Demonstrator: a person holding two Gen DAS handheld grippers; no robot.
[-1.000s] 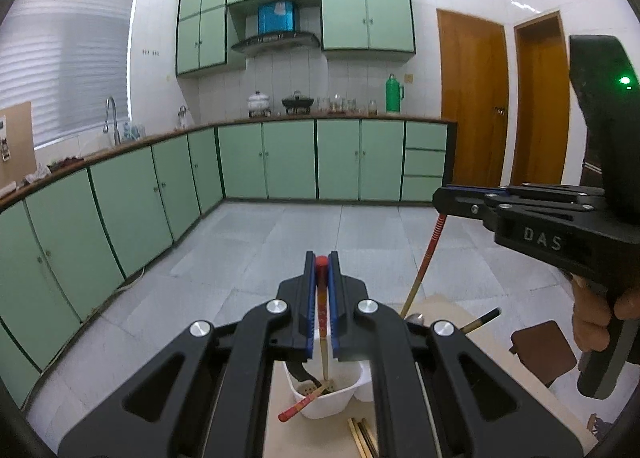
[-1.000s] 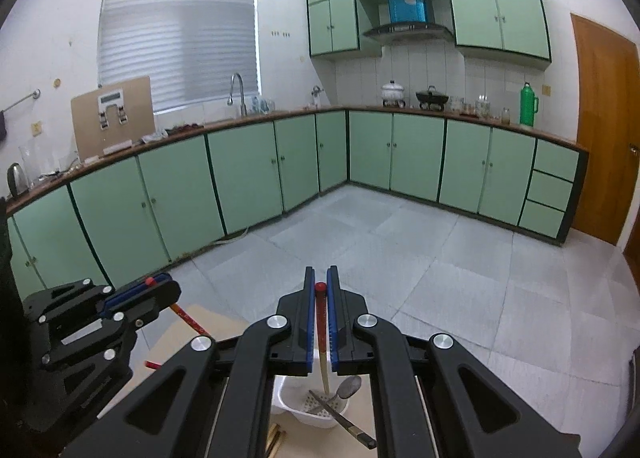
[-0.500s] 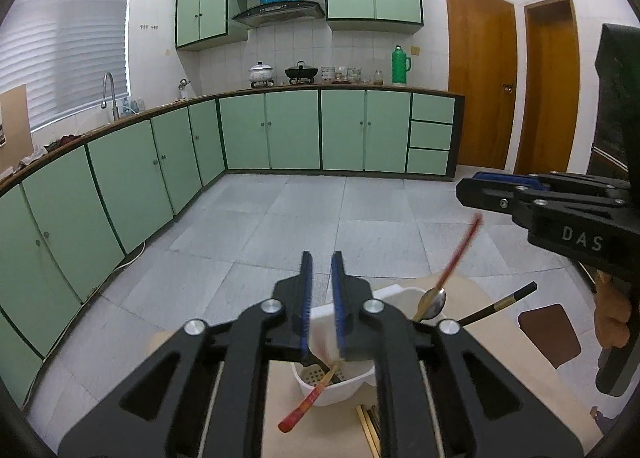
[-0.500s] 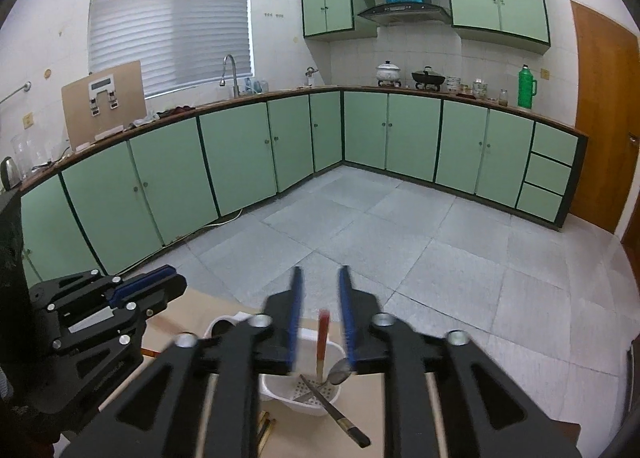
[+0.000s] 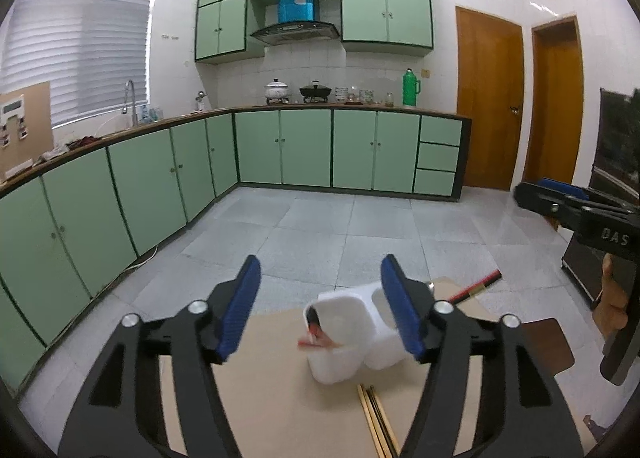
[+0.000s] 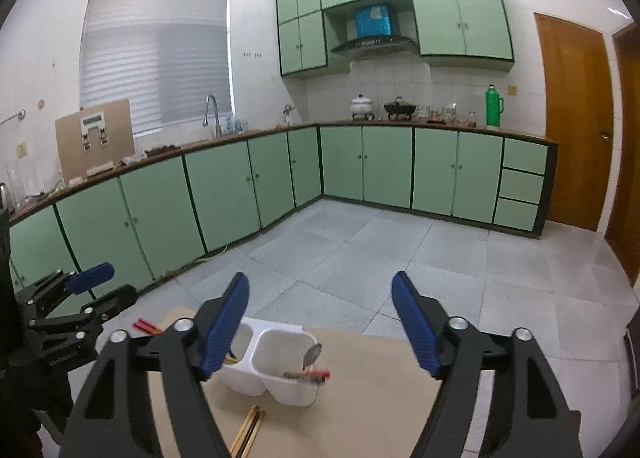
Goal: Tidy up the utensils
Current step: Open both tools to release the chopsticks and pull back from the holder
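A white two-compartment utensil holder [image 5: 348, 334] [image 6: 276, 362] stands on a light wooden table [image 5: 272, 398] [image 6: 380, 390]. Red-tipped chopsticks [image 5: 316, 340] lie in one compartment; in the right wrist view a spoon [image 6: 312, 354] and a red-tipped chopstick end [image 6: 320, 374] show in the right compartment. A red chopstick end [image 5: 476, 286] sticks out behind the holder. My left gripper [image 5: 320, 306] is open and empty above the holder. My right gripper [image 6: 320, 322] is open and empty above it too.
Plain wooden chopsticks [image 5: 376, 418] [image 6: 250, 430] lie on the table in front of the holder. Red chopsticks [image 6: 146, 326] lie at the table's far left. A dark brown stool [image 5: 548, 342] stands right of the table. Green cabinets line the room.
Both grippers were shut on red-tipped chopsticks a second ago. Both have opened wide and the chopsticks have dropped into the holder. Both grippers have risen.
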